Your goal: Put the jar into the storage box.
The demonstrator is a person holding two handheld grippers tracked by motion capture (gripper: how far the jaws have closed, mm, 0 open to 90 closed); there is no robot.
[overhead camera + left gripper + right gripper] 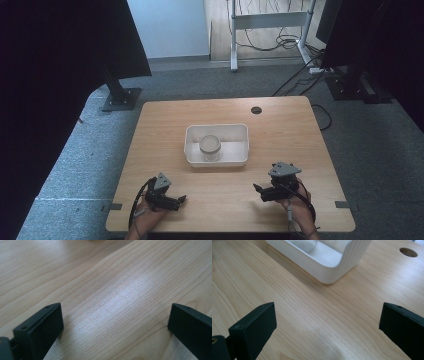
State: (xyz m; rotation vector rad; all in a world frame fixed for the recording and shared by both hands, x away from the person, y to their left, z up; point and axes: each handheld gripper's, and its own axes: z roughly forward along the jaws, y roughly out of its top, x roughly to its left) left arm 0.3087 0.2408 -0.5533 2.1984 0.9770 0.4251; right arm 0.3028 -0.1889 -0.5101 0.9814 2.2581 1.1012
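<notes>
A white rectangular tray sits in the middle of the wooden table, with a clear round jar standing inside it. My left gripper rests near the front left edge, pointing right, jaws wide apart over bare wood. My right gripper lies near the front right, pointing left toward the tray, jaws wide apart with nothing between them. In the right gripper view the tray's corner lies ahead and the jar's base shows at the top edge.
A round cable hole sits near the table's far edge, also seen as the hole in the right gripper view. Beyond the table stand black stands, a white frame and floor cables.
</notes>
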